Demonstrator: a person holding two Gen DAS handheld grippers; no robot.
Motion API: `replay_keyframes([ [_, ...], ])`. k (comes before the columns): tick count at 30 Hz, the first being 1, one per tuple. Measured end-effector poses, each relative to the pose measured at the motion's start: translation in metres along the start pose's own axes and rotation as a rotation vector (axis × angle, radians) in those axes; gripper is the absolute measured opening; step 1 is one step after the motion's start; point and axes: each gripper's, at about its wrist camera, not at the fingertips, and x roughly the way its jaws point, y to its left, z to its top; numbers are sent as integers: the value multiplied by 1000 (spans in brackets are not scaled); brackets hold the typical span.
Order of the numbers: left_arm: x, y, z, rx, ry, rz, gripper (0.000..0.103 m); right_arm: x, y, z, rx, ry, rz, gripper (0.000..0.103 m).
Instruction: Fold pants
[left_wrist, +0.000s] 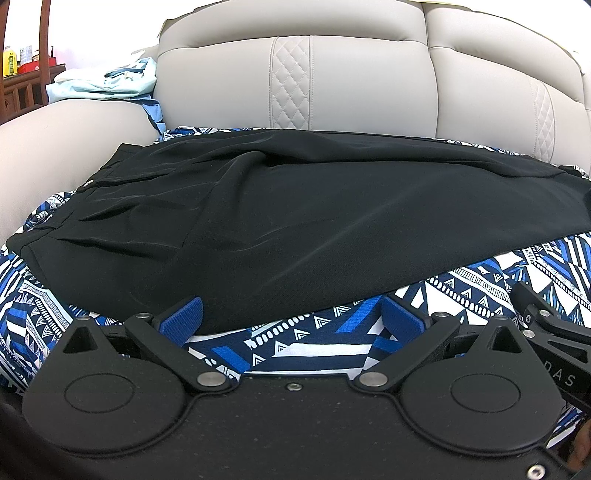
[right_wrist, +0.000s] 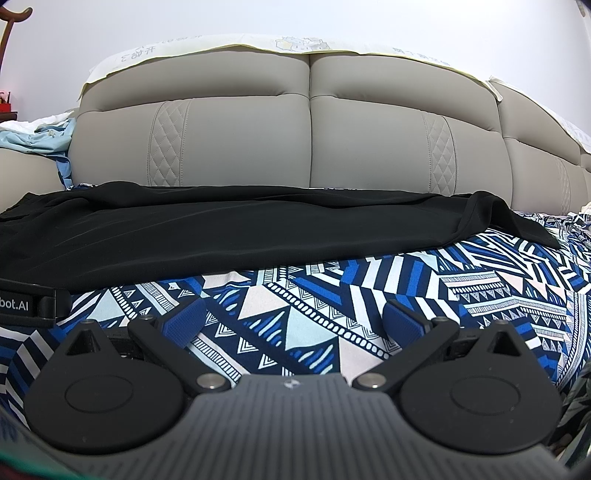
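We find both sets of jaws released and holding nothing. The left gripper (left_wrist: 291, 317) sits at the near hem of the black pants (left_wrist: 295, 206); the right gripper (right_wrist: 293, 321) hovers over the patterned sheet (right_wrist: 406, 288), short of the cloth. The pants lie flat along the sofa back (right_wrist: 310, 140) (legs apparently stacked). We advise pinching every layer at the edge before lifting.
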Motion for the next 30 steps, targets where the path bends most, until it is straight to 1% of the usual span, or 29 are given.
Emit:
replay_keyframes([
  [25, 0, 0, 1, -1, 5, 2, 103, 2, 1, -1, 0, 0, 0, 103],
  [30, 0, -1, 1, -4, 15, 3, 103, 6, -1, 1, -4, 15, 15, 103],
])
